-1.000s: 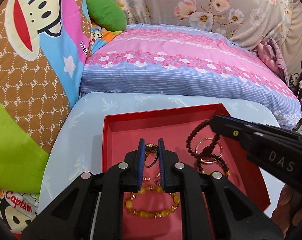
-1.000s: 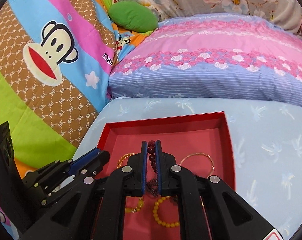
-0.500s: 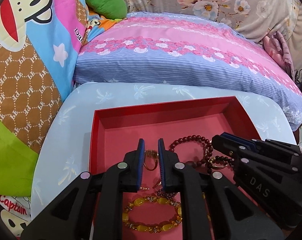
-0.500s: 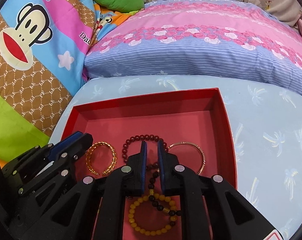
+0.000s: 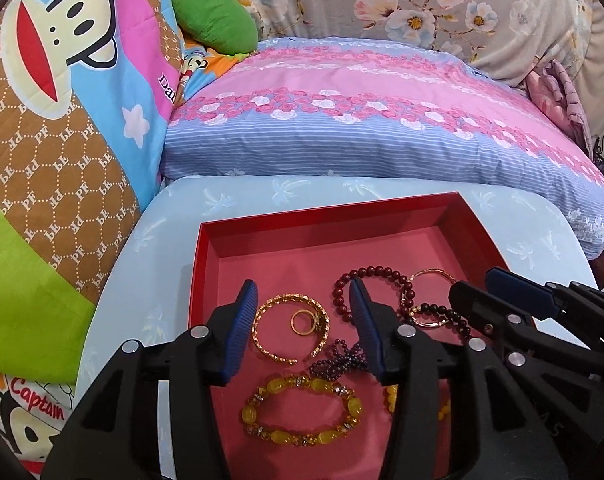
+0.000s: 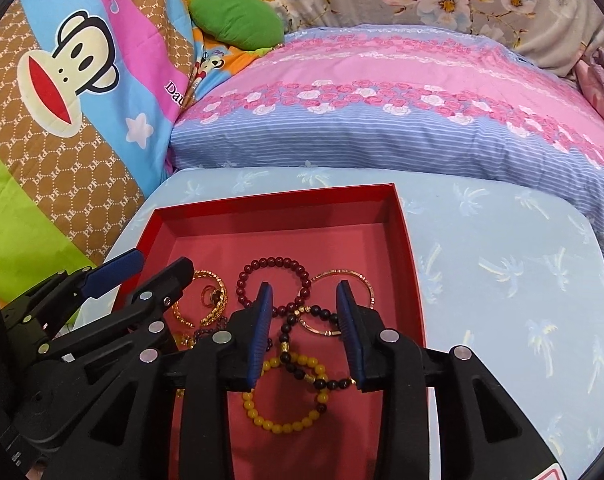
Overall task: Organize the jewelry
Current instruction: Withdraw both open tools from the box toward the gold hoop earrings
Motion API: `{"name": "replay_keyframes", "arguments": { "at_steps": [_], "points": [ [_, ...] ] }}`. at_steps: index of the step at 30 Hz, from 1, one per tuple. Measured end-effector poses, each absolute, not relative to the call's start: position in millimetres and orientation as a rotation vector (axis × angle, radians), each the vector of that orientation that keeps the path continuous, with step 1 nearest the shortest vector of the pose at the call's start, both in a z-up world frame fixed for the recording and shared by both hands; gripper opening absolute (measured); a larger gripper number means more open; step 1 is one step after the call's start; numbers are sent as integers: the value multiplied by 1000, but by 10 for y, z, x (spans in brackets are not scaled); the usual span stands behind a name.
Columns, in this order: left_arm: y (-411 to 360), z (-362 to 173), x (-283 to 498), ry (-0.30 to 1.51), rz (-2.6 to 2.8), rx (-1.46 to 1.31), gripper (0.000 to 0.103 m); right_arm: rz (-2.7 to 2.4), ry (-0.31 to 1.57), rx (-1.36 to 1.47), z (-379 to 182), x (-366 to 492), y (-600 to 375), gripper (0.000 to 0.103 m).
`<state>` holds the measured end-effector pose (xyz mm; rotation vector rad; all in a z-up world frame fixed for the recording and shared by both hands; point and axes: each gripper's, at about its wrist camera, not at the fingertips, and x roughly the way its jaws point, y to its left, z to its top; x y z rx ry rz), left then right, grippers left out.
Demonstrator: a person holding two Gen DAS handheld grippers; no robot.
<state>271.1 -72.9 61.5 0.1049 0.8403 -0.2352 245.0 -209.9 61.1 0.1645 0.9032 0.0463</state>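
Note:
A red tray (image 5: pixel 325 220) (image 6: pixel 270 200) holds the jewelry. My left gripper (image 5: pixel 303 292) is open and empty above a gold ring (image 5: pixel 303 322) lying inside a gold bangle (image 5: pixel 268 340). A yellow bead bracelet (image 5: pixel 302 410) lies below them. My right gripper (image 6: pixel 303 292) is open and empty above a dark red bead bracelet (image 6: pixel 276 262), a thin gold bangle (image 6: pixel 361 280) and a dark bead bracelet (image 6: pixel 302 372). A yellow bead bracelet (image 6: pixel 286 424) lies nearer to me in the right wrist view.
The tray sits on a light blue cushioned surface (image 6: pixel 501 280). A pink and blue pillow (image 5: pixel 381 120) lies behind it, a cartoon monkey blanket (image 5: pixel 62 80) to the left, a green cushion (image 5: pixel 214 20) at the back.
Both grippers have opened. The left has let go of the gold ring and the right of the dark red bead bracelet; both now lie in the tray. Both grippers have drawn back.

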Motion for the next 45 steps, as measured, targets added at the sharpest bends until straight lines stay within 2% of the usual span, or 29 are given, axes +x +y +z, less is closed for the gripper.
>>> {"name": "replay_keyframes", "arguments": {
  "at_steps": [7, 29, 45],
  "points": [
    [-711, 693, 2521, 833, -238, 97, 52, 46, 886, 166, 702, 2208, -2108, 34],
    [-627, 900, 1607, 796, -266, 104, 54, 56, 833, 178, 946, 1235, -2016, 34],
    [-602, 828, 1045, 787, -273, 109, 55, 55, 835, 192, 820, 641, -1995, 34]
  ]
}}
